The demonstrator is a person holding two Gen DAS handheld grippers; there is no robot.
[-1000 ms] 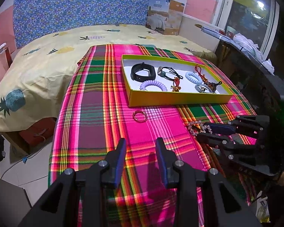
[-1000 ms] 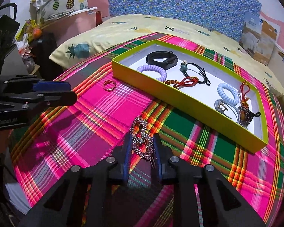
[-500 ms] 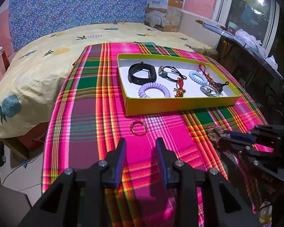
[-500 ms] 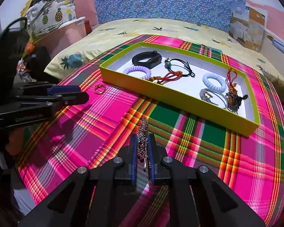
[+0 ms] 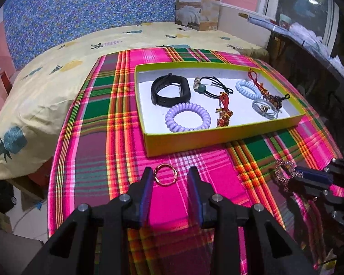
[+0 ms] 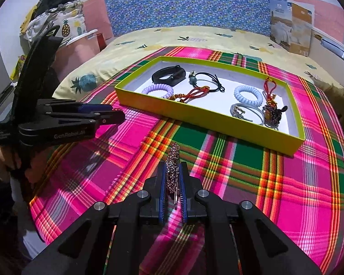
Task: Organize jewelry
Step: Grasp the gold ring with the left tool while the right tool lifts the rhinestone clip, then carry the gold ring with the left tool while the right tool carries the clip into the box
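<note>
Left gripper (image 5: 170, 184) jaws apart, gold ring (image 5: 165, 177) between | right gripper (image 6: 172, 184) jaws clamping rhinestone clip (image 6: 172, 171)

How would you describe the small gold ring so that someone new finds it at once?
Start at the yellow box on the plaid cloth. Just before its near wall, on bare cloth, lies the ring, between the open left tongs. It is the only plain metal loop, and it lies outside the box.

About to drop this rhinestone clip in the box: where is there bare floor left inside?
In the yellow box, bare white floor lies along the far wall behind the pale blue coil tie, and in the near right corner. The left half, around the black band and lilac coil tie, is crowded.
</note>
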